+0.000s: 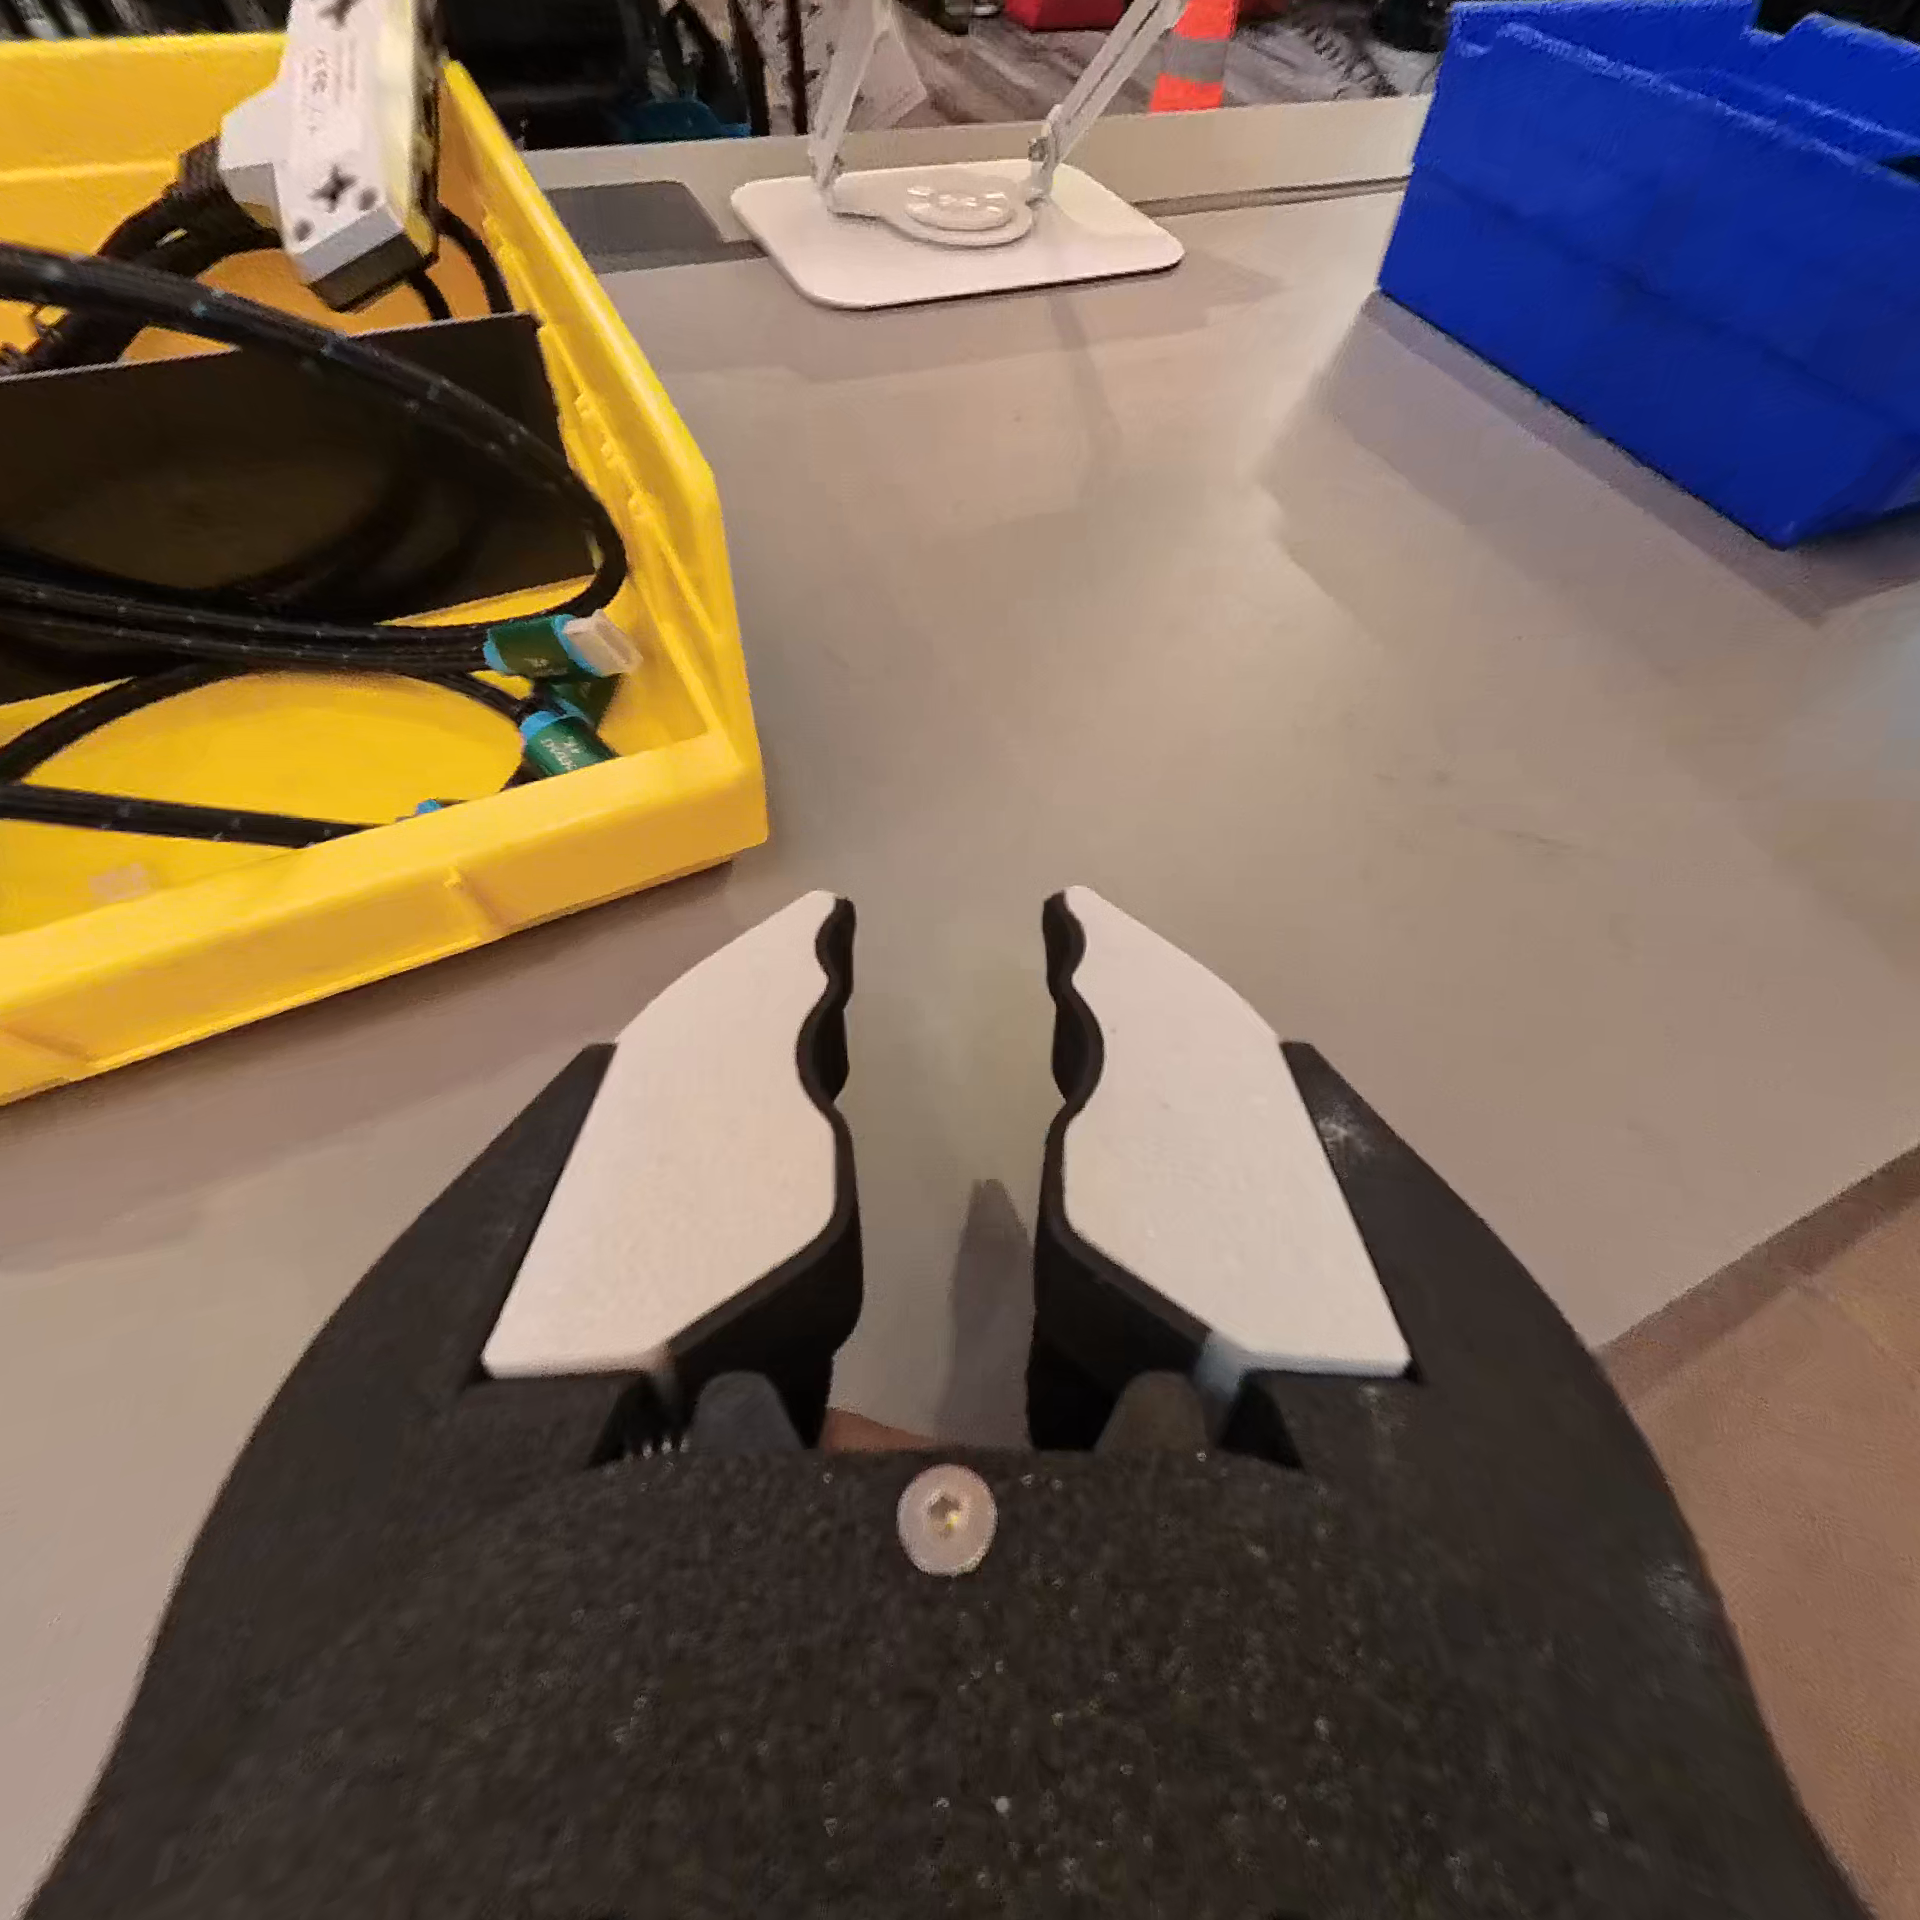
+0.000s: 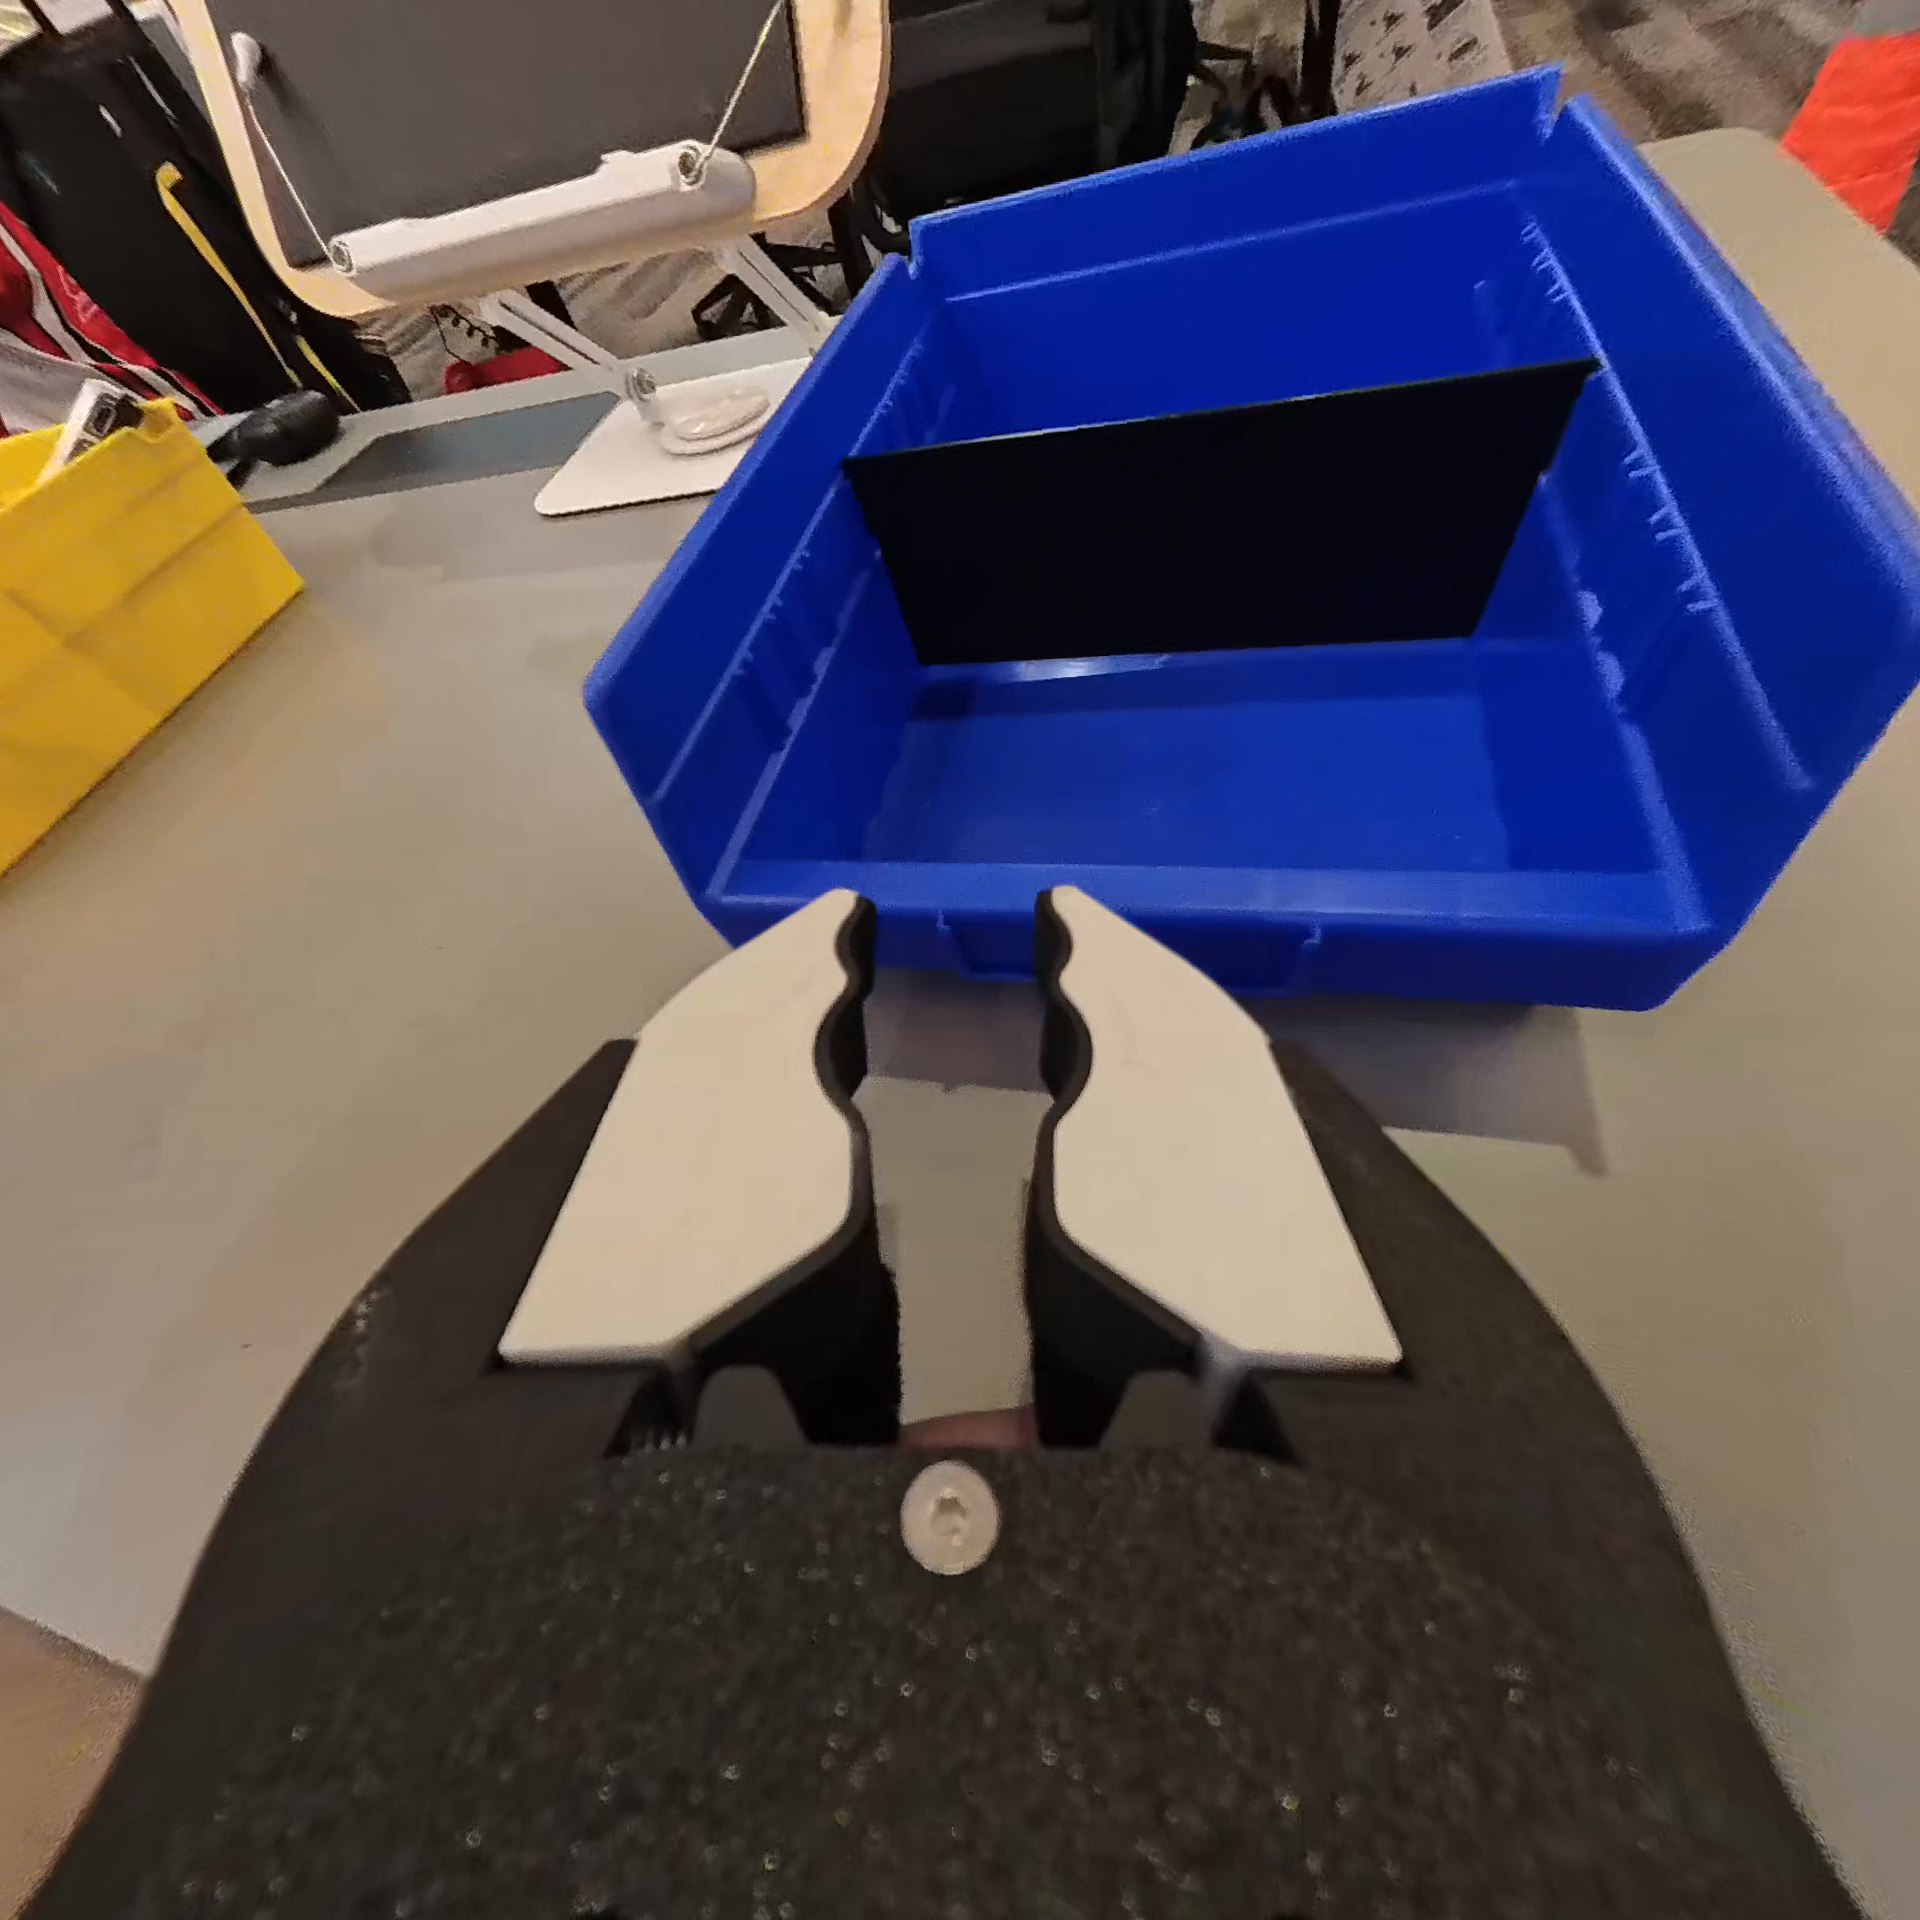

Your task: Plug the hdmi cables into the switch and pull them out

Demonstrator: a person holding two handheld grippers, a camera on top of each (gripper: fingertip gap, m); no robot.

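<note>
Several black braided HDMI cables (image 1: 312, 623) with green plugs (image 1: 566, 743) lie in a yellow bin (image 1: 416, 914) at the left. A white box-shaped switch (image 1: 332, 156) leans at the bin's far end, behind a black divider (image 1: 260, 468). My left gripper (image 1: 948, 914) is open and empty over the grey table, right of the bin's near corner. My right gripper (image 2: 954, 914) is open and empty, just in front of the near wall of an empty blue bin (image 2: 1455, 925). The yellow bin (image 2: 114, 582) and the switch (image 2: 88, 421) show far left in the right wrist view.
The blue bin (image 1: 1662, 312) has a black divider (image 2: 1195, 520) across its middle. A white stand base (image 1: 956, 239) sits at the table's far side, between the bins; it also shows in the right wrist view (image 2: 644, 457). The table's edge (image 1: 1714, 1278) runs close on my lower right. Spacing between my two grippers at the tips: around 50 centimetres.
</note>
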